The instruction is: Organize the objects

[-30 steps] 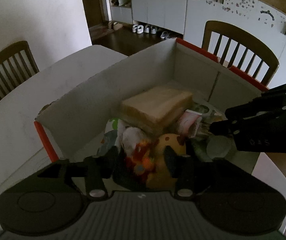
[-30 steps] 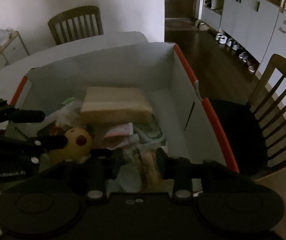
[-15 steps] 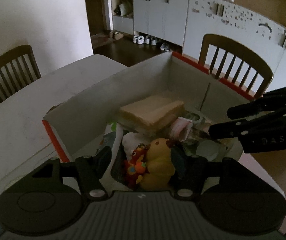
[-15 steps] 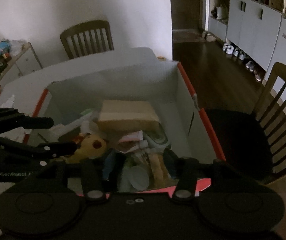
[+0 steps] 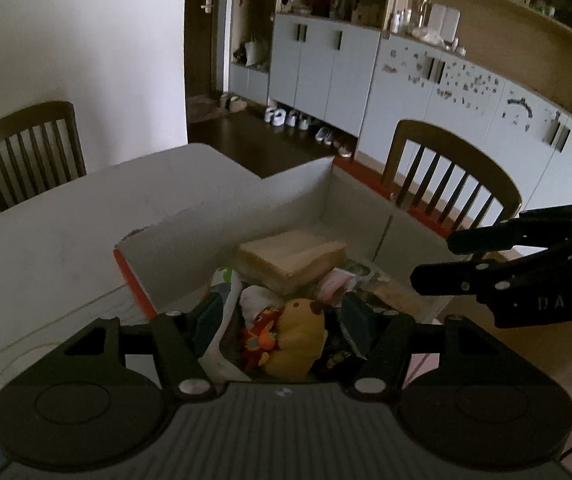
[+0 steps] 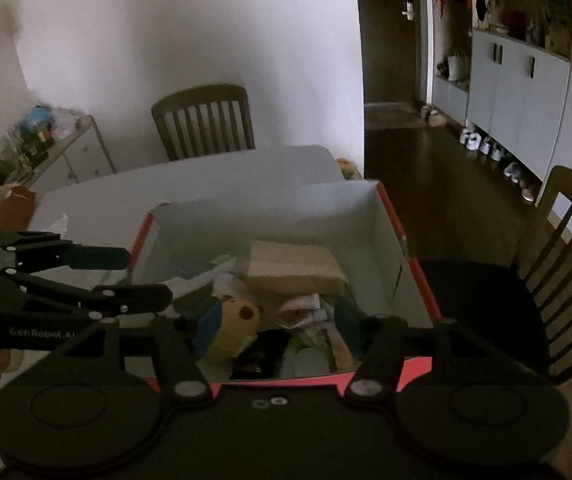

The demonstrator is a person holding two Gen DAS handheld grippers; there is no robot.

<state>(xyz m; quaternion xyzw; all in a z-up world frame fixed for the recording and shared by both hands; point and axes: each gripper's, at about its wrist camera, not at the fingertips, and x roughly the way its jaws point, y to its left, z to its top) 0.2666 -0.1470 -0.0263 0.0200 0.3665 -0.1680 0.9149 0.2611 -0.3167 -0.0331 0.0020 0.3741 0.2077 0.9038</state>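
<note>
Here, left gripper and right gripper both spread, empty, above the red-rimmed box, far half bare.

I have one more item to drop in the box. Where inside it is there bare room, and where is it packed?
Bare floor shows in the box along its right wall, right of the tan block, and in the strip behind that block by the far wall. The near half is crowded: the yellow plush toy, wrappers and a pale round lid fill it between both open tongs.
</note>
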